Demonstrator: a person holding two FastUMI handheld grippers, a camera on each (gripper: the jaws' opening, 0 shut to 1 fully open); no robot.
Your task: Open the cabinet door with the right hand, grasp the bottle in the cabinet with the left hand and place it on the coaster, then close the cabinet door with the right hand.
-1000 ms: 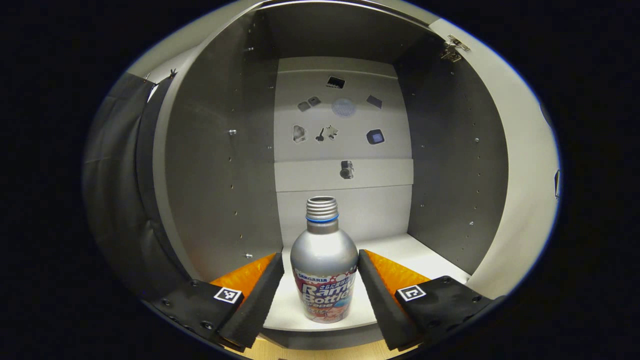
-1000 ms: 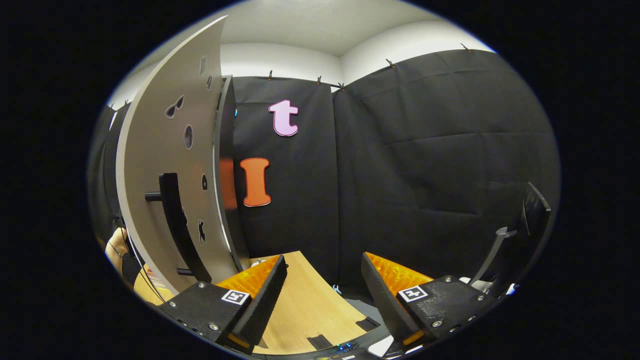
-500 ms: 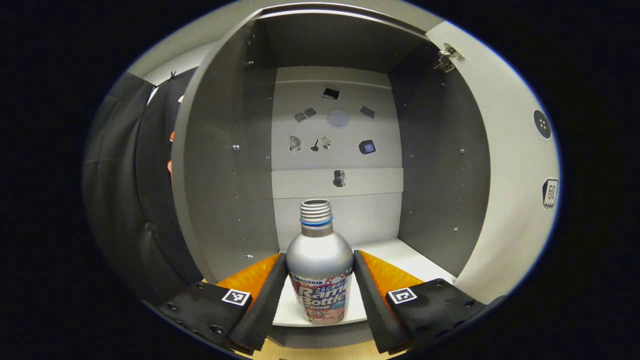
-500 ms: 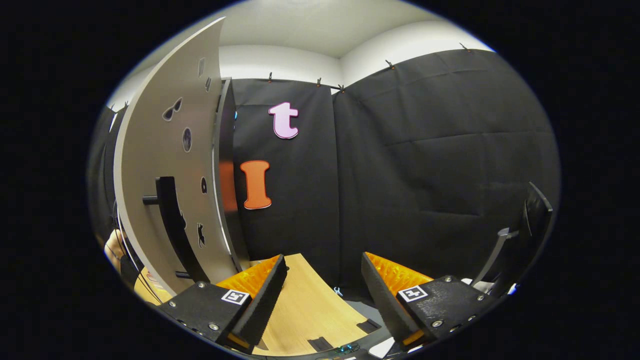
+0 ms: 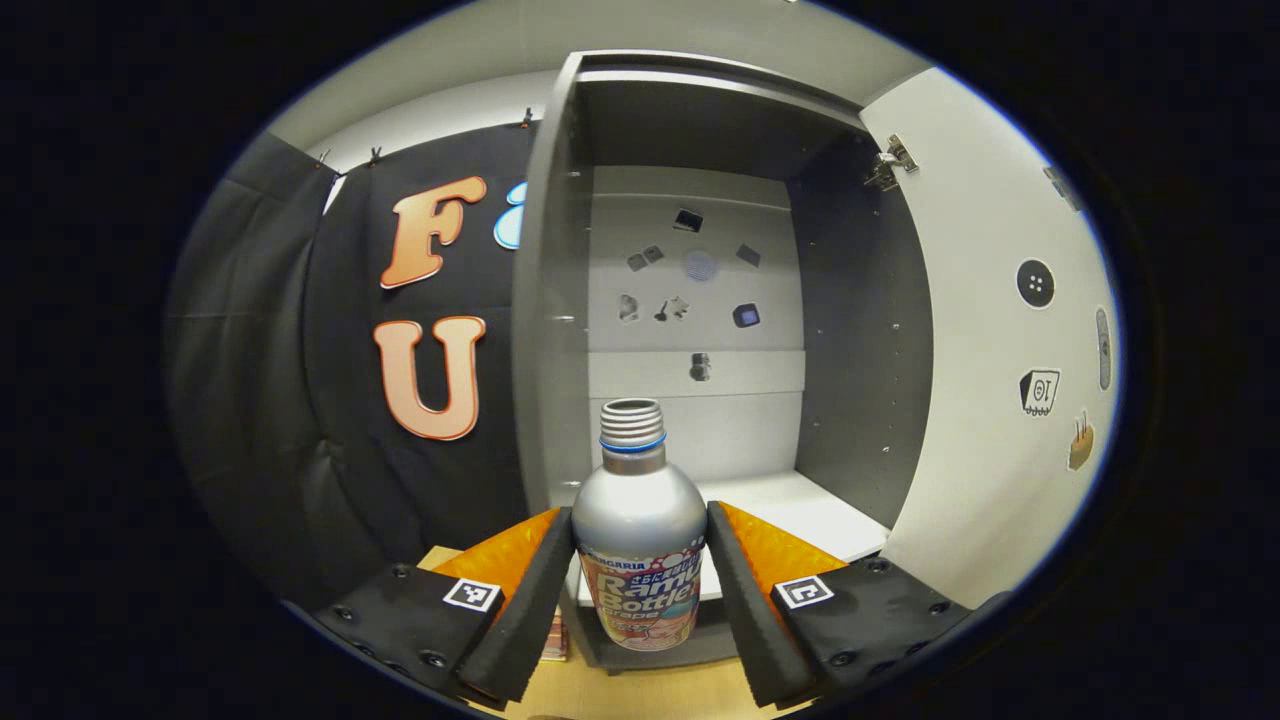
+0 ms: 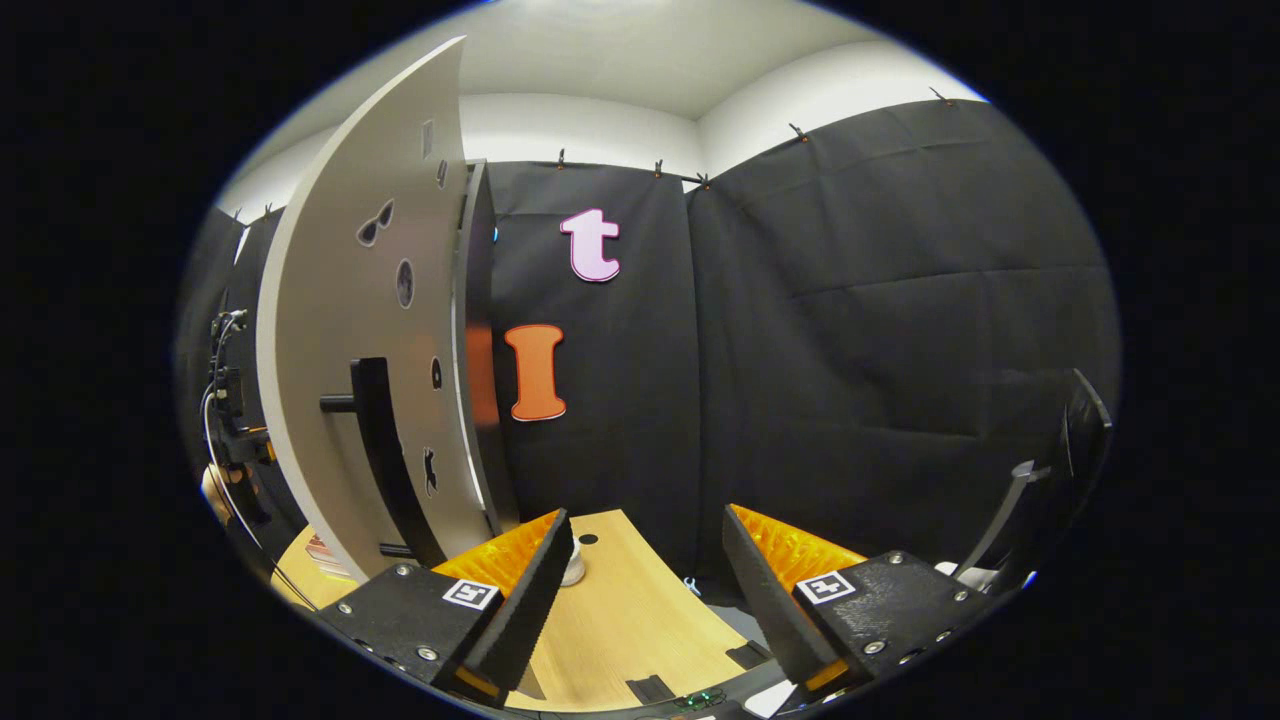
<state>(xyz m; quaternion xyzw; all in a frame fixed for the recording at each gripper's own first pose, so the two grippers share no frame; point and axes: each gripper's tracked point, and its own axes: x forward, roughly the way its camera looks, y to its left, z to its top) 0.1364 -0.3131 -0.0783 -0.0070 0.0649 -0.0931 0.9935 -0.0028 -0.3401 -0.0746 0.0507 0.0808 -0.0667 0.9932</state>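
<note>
- The left gripper [image 5: 640, 585] pinches the bottle [image 5: 641, 540], with one finger pressed on each side of its round belly. It holds it low on the wide part, likely so the bottle stays straight up and does not slip.
- The bottle has no cap on, so keeping it upright matters if anything is inside. Whether it is full cannot be told.
- The bottle hangs in front of the cabinet [image 5: 690, 330], just outside its open mouth, with its bottom lower than the cabinet's white shelf [image 5: 790, 505]. It looks like it is out of the cabinet and on its way to the coaster.
- The cabinet door [image 5: 1000, 330] stands wide open to the right of the cabinet. That leaves room for the bottle to come out.
- The right gripper [image 6: 645, 600] has its fingers spread apart with nothing between them. It hovers over the wooden table [image 6: 630, 620], to the right of the cabinet door.
- The door's dark handle [image 6: 385, 450] is near it, probably so the right gripper can push the door closed later.
</note>
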